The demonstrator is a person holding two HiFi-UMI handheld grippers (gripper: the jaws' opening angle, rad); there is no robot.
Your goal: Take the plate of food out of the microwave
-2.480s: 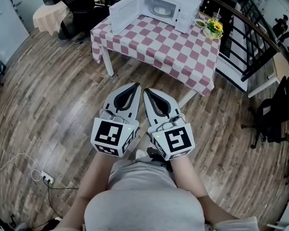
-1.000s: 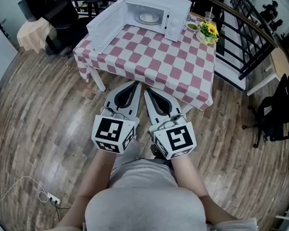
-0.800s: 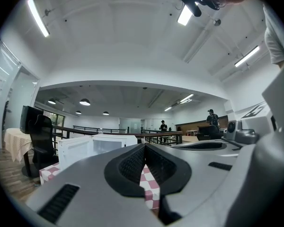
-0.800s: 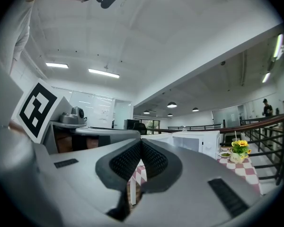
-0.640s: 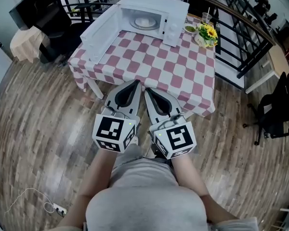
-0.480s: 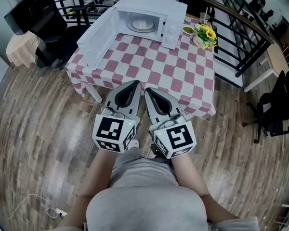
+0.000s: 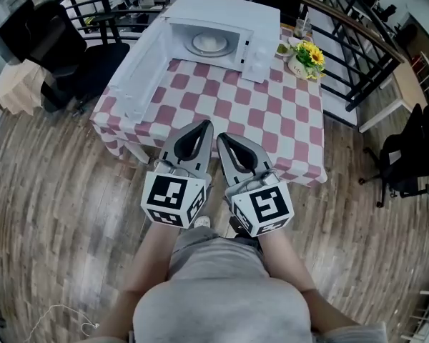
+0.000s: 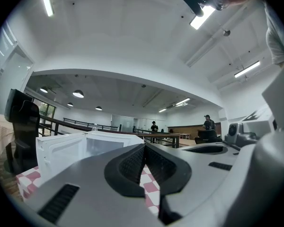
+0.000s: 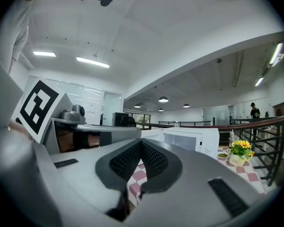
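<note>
Pale wood-plank flooring (image 7: 50, 191) spreads under a rectangular table draped in a pink-and-white checked cloth (image 7: 272, 120), seen from above in the head view. At the far end of that table stands a boxy white microwave oven (image 7: 225, 9), its door (image 7: 139, 77) swung fully open to the left. Inside the cavity, on the turntable, sits the round white plate of food (image 7: 209, 43); what the food is cannot be made out. Just right of the oven are a small white dish with something green (image 7: 283, 48) and a white pot of yellow flowers (image 7: 307, 54). A black metal railing (image 7: 365, 48) runs behind the table, and a black office chair (image 7: 64, 56) stands off to the left. The left gripper (image 7: 206, 123) and right gripper (image 7: 220, 136) are held side by side over the near table edge, well apart from the microwave. Each claw is pressed closed, ribbed pads meeting at the tips, with nothing held between them.
</note>
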